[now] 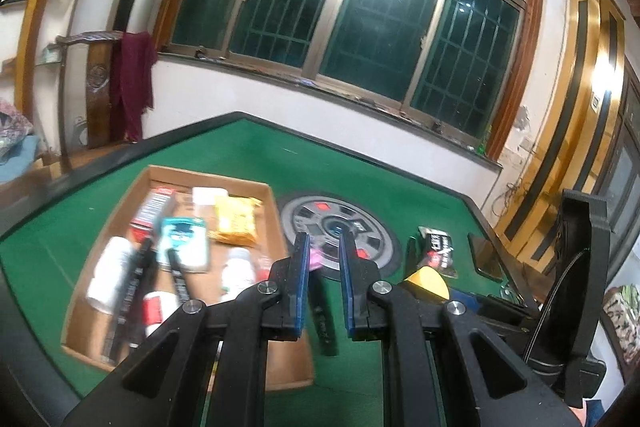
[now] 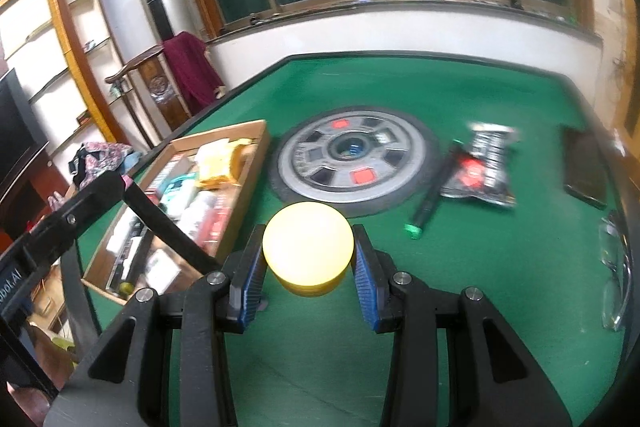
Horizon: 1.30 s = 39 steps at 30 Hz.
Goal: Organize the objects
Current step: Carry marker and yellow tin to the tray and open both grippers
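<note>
A shallow cardboard tray [image 1: 276, 211] on the green table holds several items: bottles, markers, a teal pack, a yellow snack bag. It also shows in the right wrist view [image 2: 256, 135]. My left gripper [image 1: 324, 243] hangs above the tray's right edge, its jaws a little apart with nothing between them. A black marker [image 1: 324, 315] lies below it beside the tray. My right gripper [image 2: 308, 247] is shut on a yellow round container [image 2: 308, 247], held above the table; the container also shows in the left wrist view [image 1: 428, 281].
A round grey panel [image 2: 352, 167] sits in the table's middle. A black marker with a green cap [image 2: 430, 197] and a black-and-red snack pack [image 2: 484, 163] lie to its right. A dark phone [image 2: 584, 167] and a pair of glasses [image 2: 616, 267] lie near the right edge.
</note>
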Motion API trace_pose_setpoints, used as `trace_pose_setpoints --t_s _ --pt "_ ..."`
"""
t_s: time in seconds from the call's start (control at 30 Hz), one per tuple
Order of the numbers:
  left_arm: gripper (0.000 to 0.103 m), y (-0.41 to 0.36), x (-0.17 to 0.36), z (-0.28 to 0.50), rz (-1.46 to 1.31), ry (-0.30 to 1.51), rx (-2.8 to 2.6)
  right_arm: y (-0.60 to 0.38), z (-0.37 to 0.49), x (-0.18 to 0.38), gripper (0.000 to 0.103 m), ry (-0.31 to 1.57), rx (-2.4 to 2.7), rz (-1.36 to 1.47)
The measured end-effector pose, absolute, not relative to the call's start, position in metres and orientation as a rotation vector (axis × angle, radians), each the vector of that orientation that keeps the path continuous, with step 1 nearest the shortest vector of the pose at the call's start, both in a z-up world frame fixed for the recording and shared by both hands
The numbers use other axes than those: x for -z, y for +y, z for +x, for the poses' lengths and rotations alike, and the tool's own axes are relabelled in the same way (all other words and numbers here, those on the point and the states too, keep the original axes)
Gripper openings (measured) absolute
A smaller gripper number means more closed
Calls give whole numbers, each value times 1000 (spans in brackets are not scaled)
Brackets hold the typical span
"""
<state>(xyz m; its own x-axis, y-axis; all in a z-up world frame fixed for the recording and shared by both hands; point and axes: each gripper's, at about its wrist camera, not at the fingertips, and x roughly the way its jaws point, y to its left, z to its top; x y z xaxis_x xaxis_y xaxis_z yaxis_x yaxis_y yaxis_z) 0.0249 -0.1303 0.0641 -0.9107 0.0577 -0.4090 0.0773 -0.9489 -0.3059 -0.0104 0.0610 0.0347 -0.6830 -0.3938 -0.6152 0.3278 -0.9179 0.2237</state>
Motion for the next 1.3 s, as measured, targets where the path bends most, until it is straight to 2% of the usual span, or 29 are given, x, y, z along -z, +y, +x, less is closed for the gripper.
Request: trace_pose_setpoints --t_s 0.3,0.63,1.3 --pt "12 -160 -41 23 731 545 2963 10 -13 -30 38 -84 2479 980" --pt "12 -165 -18 11 831 560 2926 8 -32 -12 38 -83 2456 1073" --pt "11 -221 -4 25 783 678 2783 -89 -56 7 40 -73 2194 1169"
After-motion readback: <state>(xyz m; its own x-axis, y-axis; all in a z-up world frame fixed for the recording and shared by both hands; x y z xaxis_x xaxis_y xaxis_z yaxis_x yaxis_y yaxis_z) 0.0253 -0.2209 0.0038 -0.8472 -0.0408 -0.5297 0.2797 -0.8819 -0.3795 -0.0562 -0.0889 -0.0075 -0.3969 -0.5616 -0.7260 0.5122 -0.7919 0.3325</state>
